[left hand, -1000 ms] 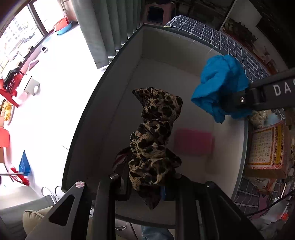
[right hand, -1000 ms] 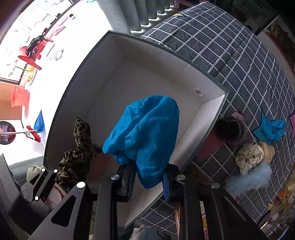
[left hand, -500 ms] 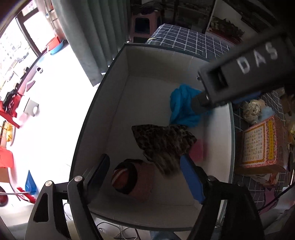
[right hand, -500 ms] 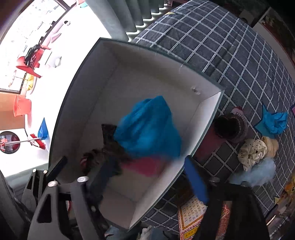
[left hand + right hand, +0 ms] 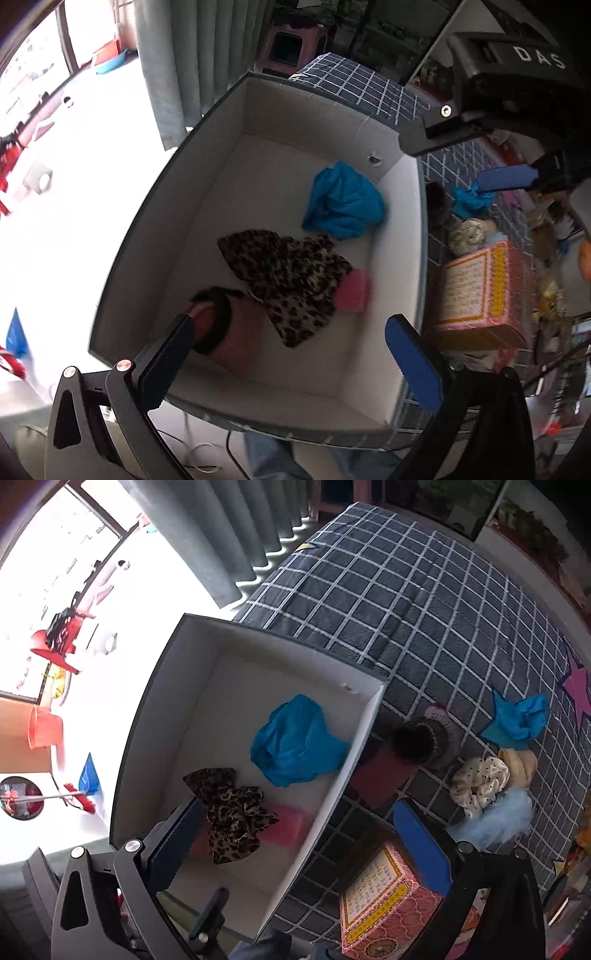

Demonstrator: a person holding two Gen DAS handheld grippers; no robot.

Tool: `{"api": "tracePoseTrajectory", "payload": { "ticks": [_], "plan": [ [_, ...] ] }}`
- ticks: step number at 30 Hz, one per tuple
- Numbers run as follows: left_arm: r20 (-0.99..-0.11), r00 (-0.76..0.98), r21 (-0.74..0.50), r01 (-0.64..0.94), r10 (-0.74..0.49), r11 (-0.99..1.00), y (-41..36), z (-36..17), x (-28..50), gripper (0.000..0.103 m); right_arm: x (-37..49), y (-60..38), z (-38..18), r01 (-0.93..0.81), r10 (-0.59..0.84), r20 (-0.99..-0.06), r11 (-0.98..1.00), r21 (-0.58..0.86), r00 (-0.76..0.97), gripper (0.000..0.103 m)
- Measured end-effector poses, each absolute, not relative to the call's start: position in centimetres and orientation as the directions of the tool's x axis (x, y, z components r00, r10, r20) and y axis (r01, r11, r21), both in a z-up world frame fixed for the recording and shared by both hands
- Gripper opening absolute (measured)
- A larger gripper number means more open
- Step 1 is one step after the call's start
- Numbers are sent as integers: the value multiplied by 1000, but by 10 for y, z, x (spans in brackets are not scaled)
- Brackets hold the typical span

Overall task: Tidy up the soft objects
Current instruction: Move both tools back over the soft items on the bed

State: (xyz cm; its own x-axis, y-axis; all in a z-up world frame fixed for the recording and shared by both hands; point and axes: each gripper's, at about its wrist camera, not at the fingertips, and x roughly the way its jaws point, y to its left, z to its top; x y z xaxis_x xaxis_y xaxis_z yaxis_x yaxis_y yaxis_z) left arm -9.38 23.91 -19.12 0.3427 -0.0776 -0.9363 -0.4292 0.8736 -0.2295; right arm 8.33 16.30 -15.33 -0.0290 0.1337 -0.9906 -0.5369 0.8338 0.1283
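A white-walled box (image 5: 207, 122) (image 5: 369, 709) stands on a checked blanket. On its floor lie a crumpled blue cloth (image 5: 343, 203) (image 5: 295, 742), a leopard-print cloth (image 5: 288, 284) (image 5: 232, 819), a pink item (image 5: 352, 291) (image 5: 284, 829) and a pinkish knit hat (image 5: 218, 325) with a dark rim. My left gripper (image 5: 295, 358) hovers above the box, its jaws opening with nothing between them. My right gripper (image 5: 299, 843) hangs over the box's right wall, its jaws also opening and empty. One of its blue pads (image 5: 506, 177) shows in the left wrist view.
On the blanket (image 5: 406, 590) right of the box lie a dark knit hat (image 5: 421, 738), another blue cloth (image 5: 517, 720), a dotted scrunchie (image 5: 476, 779), a pale blue fluffy piece (image 5: 495, 819) and a patterned pink carton (image 5: 384, 897). A curtain (image 5: 229, 535) hangs behind.
Both grippers went from shut to wide open. The leopard cloth left the left jaws and the blue cloth left the right jaws; both now lie in the box. Both grippers rose.
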Motion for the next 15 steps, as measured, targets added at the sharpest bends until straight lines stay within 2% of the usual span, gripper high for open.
{"api": "tracePoseTrajectory", "payload": {
  "ticks": [3, 9, 15],
  "plan": [
    [-931, 341, -274, -429, -127, 861, 238, -194, -99, 103, 82, 161, -150, -531, 144, -989, 836, 140, -35, 103],
    [-946, 285, -268, -410, -157, 872, 238, -192, -95, 103, 77, 154, -134, -512, 193, -979, 836, 197, -63, 103],
    [-926, 281, -357, -426, -253, 831, 255, -178, -91, 103, 86, 124, -104, -436, 262, -964, 865, 249, -32, 103]
  ]
}}
